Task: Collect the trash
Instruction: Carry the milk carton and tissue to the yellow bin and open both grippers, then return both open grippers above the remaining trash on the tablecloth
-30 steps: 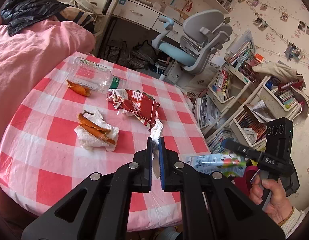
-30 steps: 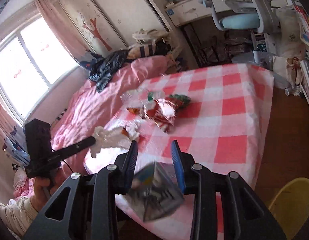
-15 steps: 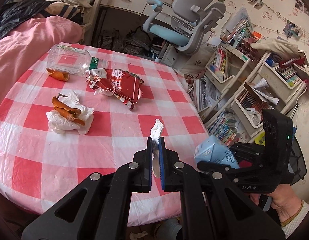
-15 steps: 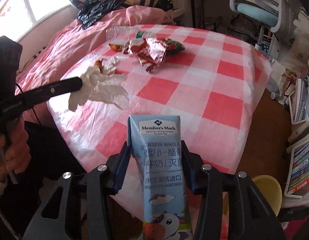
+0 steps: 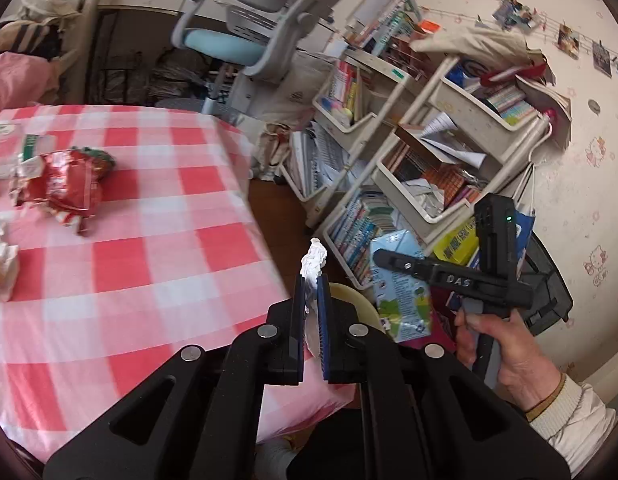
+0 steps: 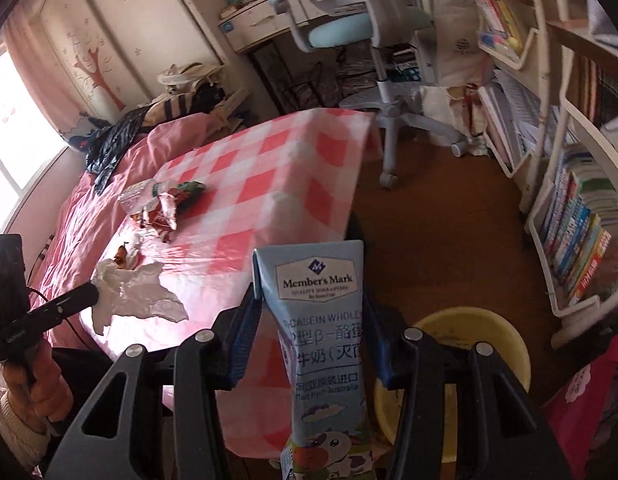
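Note:
My left gripper point(image 5: 311, 280) is shut on a crumpled white tissue point(image 5: 315, 258), held past the corner of the red-checked table point(image 5: 149, 240). My right gripper point(image 6: 309, 292) is shut on a blue milk carton point(image 6: 321, 320), which stands upright between the jaws above a yellow bin point(image 6: 489, 332). The left wrist view shows that carton point(image 5: 401, 292) hanging over the bin's rim point(image 5: 349, 294). Still lying on the table are a red snack wrapper point(image 5: 65, 188), a tissue with orange peel point(image 6: 123, 258) and a clear plastic bottle point(image 5: 5, 148).
White bookshelves point(image 5: 429, 152) packed with books stand close on the right. A grey and blue desk chair point(image 5: 245, 40) stands behind the table. A pink bed point(image 6: 109, 168) borders the table's far side. Brown floor point(image 6: 429, 200) lies between table and shelves.
Both grippers have swung right, away from the table's middle and out past its corner toward the yellow bin. The carton now stands upright in the right gripper. The tissue stays clamped in the left.

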The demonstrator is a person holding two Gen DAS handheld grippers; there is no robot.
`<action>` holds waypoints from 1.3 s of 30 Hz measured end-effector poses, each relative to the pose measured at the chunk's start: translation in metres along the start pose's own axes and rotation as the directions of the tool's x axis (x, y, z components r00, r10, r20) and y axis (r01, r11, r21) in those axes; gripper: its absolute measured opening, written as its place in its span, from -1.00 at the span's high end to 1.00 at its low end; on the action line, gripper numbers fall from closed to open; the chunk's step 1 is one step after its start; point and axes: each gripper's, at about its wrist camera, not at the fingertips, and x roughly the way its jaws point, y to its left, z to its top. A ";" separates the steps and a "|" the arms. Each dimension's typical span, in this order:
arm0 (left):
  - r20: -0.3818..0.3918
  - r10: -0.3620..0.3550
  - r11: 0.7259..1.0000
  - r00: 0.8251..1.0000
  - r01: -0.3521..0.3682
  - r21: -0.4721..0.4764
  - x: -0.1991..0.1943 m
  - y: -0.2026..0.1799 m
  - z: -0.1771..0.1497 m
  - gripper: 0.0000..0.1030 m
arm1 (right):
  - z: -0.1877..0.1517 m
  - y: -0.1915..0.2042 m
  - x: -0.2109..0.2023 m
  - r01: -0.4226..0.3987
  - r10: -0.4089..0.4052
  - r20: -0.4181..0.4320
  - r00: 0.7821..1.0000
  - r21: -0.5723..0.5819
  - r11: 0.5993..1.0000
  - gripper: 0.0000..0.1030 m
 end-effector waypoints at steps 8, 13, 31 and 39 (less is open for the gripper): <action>-0.141 -0.044 0.990 0.989 0.062 0.127 0.115 -0.081 -0.004 0.88 | -0.040 -0.086 0.018 0.047 -0.052 0.012 0.999 0.244 0.969 -0.04; -0.160 0.067 0.984 0.985 -0.038 0.176 0.152 -0.104 -0.015 -0.13 | -0.047 -0.107 0.001 0.087 -0.105 0.043 0.994 0.306 0.948 -0.24; 0.048 0.511 0.854 0.858 -0.513 0.088 -0.003 0.025 0.002 -0.77 | 0.038 0.079 -0.005 -0.022 0.032 0.113 0.993 -0.087 0.996 -0.60; 0.062 0.630 0.776 0.774 -0.628 -0.056 -0.075 0.124 -0.001 -0.79 | 0.041 0.170 0.047 -0.088 0.098 0.058 0.994 -0.151 0.985 -0.73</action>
